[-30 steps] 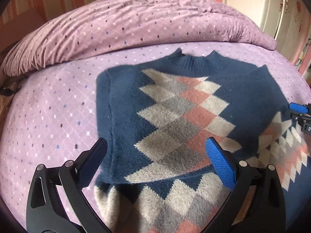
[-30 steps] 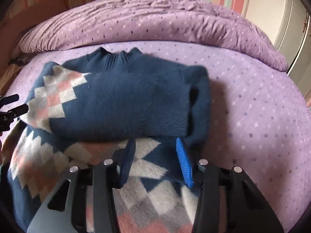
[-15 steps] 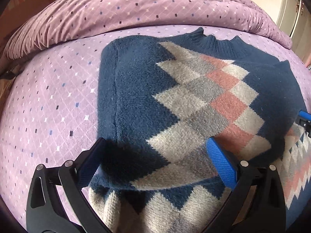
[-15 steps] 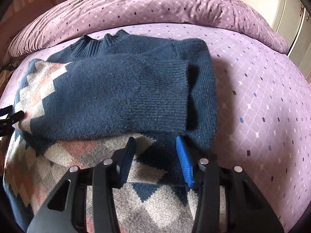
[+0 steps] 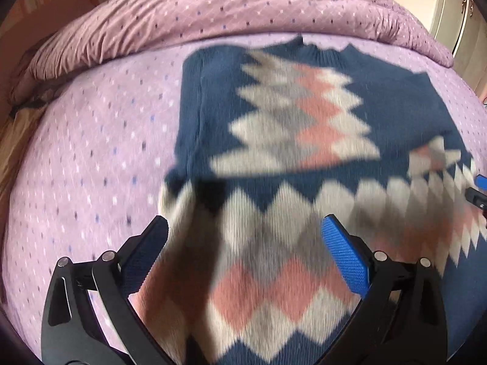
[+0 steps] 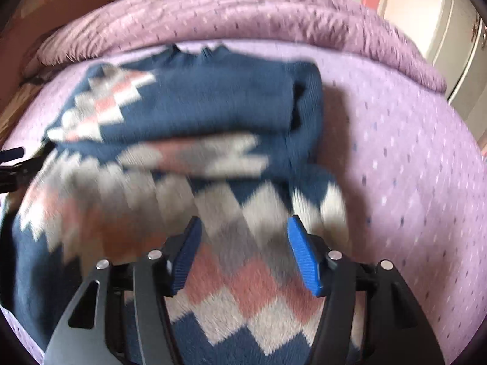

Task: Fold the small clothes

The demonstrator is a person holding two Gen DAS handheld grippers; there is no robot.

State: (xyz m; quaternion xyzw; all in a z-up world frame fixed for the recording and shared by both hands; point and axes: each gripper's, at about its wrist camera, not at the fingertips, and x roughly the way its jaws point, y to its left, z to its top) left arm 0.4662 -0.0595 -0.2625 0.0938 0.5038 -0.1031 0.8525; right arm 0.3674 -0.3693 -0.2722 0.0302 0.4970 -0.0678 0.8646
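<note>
A small navy sweater with a grey, white and pink diamond pattern lies on the bed, collar at the far side, both sleeves folded across the chest. It also shows in the right wrist view. My left gripper is open, its jaws wide apart over the lower left part of the sweater. My right gripper is open over the lower right part, its blue pads on either side of the fabric. Both views are motion-blurred. The right gripper's tip shows at the left wrist view's right edge.
The bed has a purple dotted sheet, and a rolled purple duvet lies along the far side. A white cabinet stands at the back right. A striped wall is behind the bed.
Both grippers have pulled back toward the sweater's hem, so more of the lower pattern shows. The right gripper's jaws have opened wider. The sweater's lower part looks loose and rumpled.
</note>
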